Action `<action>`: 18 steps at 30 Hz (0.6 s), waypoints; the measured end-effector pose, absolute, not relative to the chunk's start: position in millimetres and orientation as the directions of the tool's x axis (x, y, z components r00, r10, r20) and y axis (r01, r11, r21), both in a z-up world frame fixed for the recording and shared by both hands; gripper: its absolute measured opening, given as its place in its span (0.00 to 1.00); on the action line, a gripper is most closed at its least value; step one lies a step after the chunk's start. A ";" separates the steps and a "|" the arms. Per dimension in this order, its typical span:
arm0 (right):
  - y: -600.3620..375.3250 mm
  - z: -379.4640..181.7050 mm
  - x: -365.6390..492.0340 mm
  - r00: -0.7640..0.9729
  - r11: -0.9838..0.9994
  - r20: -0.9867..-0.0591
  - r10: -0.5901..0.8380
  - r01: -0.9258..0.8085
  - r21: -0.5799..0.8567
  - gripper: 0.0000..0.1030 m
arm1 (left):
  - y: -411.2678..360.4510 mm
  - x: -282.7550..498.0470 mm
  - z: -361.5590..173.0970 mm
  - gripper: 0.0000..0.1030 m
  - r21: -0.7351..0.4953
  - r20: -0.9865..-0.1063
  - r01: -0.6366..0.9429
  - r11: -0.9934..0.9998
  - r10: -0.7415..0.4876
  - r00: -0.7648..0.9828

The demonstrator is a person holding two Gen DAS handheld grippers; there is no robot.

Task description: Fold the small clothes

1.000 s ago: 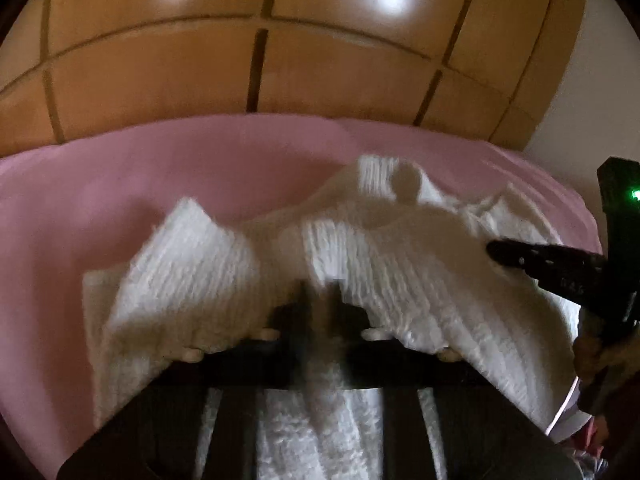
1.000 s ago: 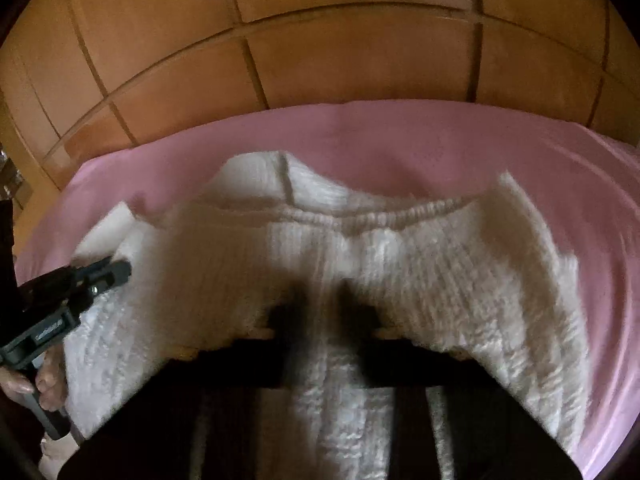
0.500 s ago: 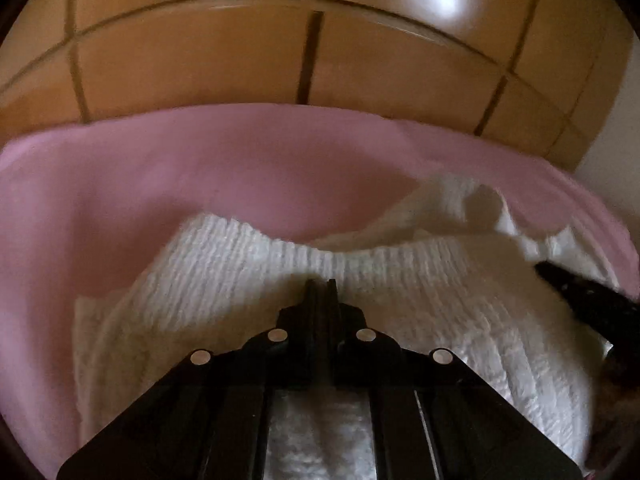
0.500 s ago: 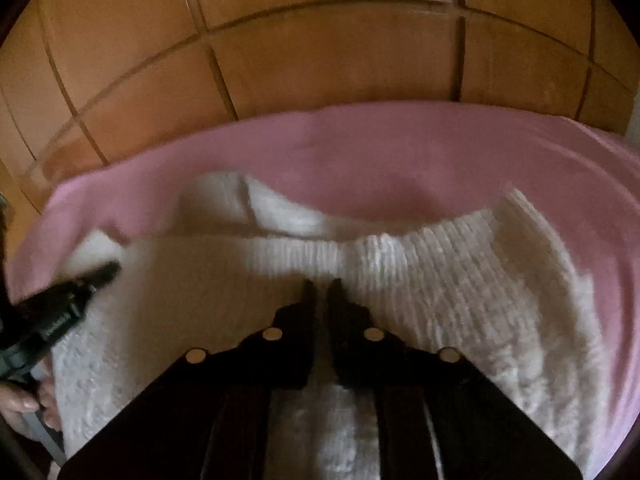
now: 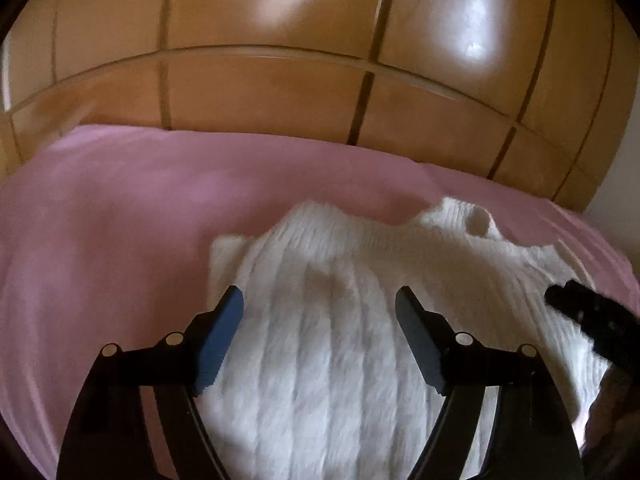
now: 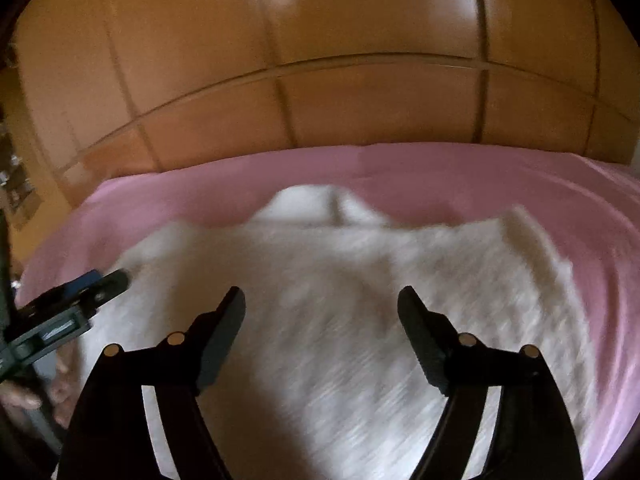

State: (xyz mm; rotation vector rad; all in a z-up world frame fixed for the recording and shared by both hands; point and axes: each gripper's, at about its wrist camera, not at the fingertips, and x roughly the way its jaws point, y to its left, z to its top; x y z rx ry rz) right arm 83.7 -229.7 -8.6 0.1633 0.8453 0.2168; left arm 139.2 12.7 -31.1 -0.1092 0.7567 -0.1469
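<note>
there, white sweater [image 5: 340,340] on pink sheet [image 5: 120,220], wooden wardrobe [image 5: 280,80] behind

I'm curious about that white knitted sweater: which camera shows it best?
The left wrist view: there the white sweater is sharp, with its ribs and neck opening clear on the pink sheet. The right wrist view shows more of its outline, but blurred.
</note>
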 end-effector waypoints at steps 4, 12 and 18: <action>-193.3 -39.0 59.9 0.622 0.975 -0.759 0.193 -0.206 0.080 0.85 | 14.2 138.4 -58.5 0.82 -0.043 -0.731 0.075 0.996 -0.083 0.677; -229.0 -22.7 49.0 0.646 0.980 -0.737 0.199 -0.125 0.154 0.88 | 19.0 110.5 -34.8 0.85 -0.141 -0.693 0.032 0.990 -0.122 0.711; -291.0 -21.4 37.8 0.637 0.978 -0.758 0.143 0.027 0.207 0.88 | -1.3 82.1 -23.5 0.85 -0.107 -0.666 0.089 0.990 -0.138 0.733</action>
